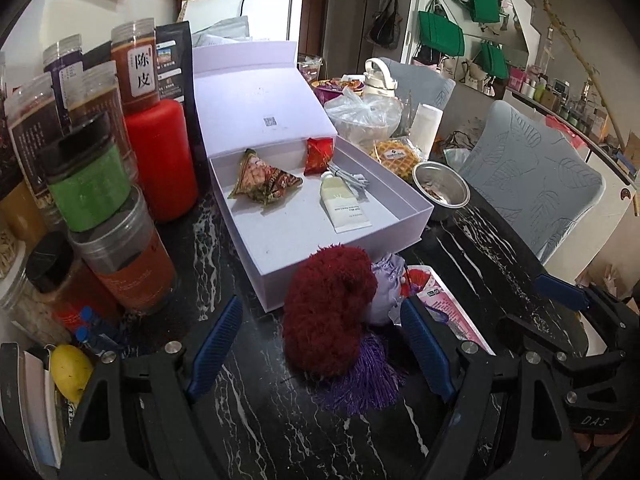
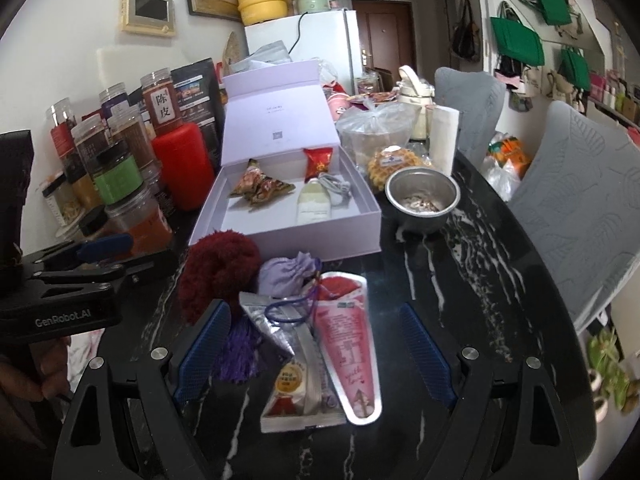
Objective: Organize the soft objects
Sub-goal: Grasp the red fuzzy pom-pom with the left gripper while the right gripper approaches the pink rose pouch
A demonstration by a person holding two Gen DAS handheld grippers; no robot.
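Observation:
A dark red fluffy pompom (image 1: 328, 308) lies on the black marble table (image 1: 256, 412), just in front of an open lavender box (image 1: 348, 248). My left gripper (image 1: 320, 344) is open and straddles the pompom without touching it. A lilac drawstring pouch (image 2: 288, 274) with a purple tassel (image 2: 240, 356) sits beside the pompom. My right gripper (image 2: 316, 352) is open around a silver snack packet (image 2: 296, 364) and a pink cone-shaped packet (image 2: 352, 352); its pads stand clear of both. Inside the box are a patterned triangular pouch (image 1: 264, 180), a red sachet (image 1: 319, 156), a cream tube (image 1: 344, 204) and a grey cable (image 1: 348, 176).
Stacked jars (image 1: 100, 184) and a red bottle (image 1: 160, 160) crowd the table's left side. A steel bowl (image 2: 422, 198), a waffle pack (image 2: 390, 164) and a plastic bag (image 2: 376, 128) stand right of and behind the box. Two grey chairs (image 2: 580, 208) line the right edge.

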